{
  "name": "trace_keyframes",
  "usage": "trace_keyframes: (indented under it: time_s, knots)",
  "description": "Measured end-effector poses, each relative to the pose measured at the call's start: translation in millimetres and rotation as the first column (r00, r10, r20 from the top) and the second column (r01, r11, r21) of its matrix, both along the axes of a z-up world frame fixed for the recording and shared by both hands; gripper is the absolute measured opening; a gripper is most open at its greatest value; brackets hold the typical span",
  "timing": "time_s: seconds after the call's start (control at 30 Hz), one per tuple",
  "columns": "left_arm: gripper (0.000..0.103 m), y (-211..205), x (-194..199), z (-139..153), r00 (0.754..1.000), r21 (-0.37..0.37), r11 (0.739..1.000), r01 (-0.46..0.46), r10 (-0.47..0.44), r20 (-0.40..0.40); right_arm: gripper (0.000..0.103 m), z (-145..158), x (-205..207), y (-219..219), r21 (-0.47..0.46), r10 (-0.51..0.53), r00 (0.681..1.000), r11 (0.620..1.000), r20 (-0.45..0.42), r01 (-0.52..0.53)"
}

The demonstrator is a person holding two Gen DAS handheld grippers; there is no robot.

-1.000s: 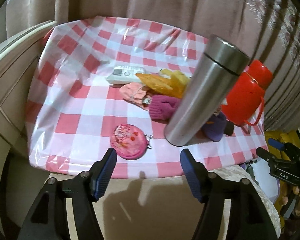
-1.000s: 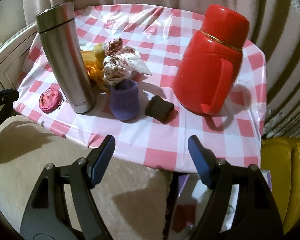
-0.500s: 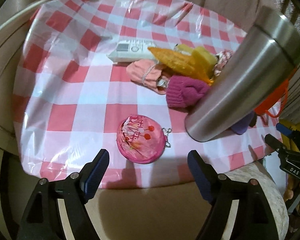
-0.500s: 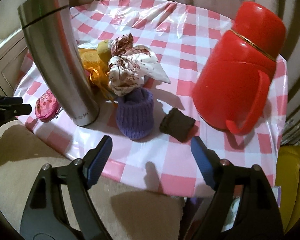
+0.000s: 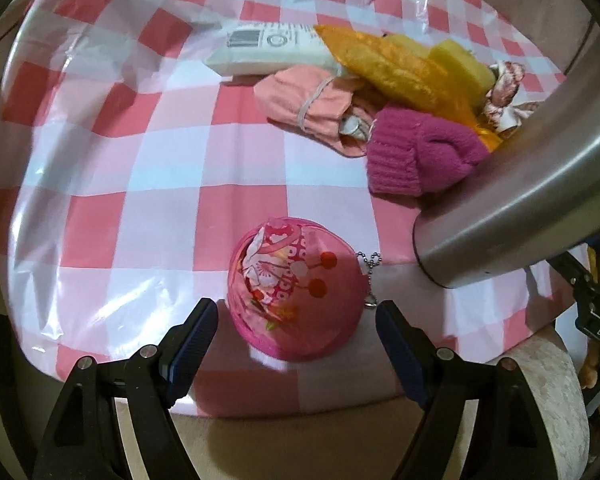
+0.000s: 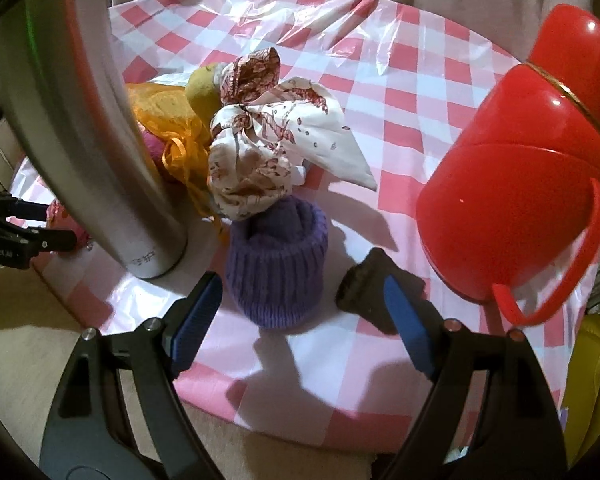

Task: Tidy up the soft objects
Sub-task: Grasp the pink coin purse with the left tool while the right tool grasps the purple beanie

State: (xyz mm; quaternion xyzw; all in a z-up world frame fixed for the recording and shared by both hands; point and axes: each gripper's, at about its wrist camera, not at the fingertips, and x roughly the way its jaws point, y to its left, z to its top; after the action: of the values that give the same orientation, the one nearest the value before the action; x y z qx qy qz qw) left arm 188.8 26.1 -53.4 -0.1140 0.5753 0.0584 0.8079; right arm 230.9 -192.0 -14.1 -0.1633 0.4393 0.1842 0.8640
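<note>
Both claws have dropped closer to the desk (image 5: 100,184) since the earlier frames, so the soft things now fill more of each view. Low in the left wrist frame, the left claw (image 5: 296,330) stands wide open and empty, its blue pads either side of the round pink coin purse (image 5: 296,292) without touching it. Beyond, right of centre, lie a magenta knit cuff (image 5: 416,156), a peach cloth bundle (image 5: 308,108) and an orange gauze bag (image 5: 400,68), with a white packet (image 5: 268,48) farther up. Low in the right wrist frame, the right claw (image 6: 302,308) is equally wide and holds nothing; the purple knit cuff (image 6: 278,268) sits between its pads, a dark brown piece (image 6: 360,288) just behind the right pad. Farther back rests the floral cloth bundle (image 6: 268,144), a steel flask (image 6: 84,128) at left, a red jug (image 6: 532,160) at right.
</note>
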Motion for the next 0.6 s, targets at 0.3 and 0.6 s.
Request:
trace_keyframes:
  time_s: [0.3, 0.6]
  knots:
    - [0.081, 2, 11, -10, 1.000, 0.049, 0.999, 0.006, -0.007, 0.012, 0.085, -15, 18, 12, -0.008, 0.026, 0.999, 1.000, -0.021, -0.026]
    - [0.071, -10, 12, -6, 0.999, 0.062, 0.998, 0.022, -0.024, 0.033, 0.061, -18, 16, 17, -0.012, 0.056, 0.998, 0.998, -0.022, -0.056]
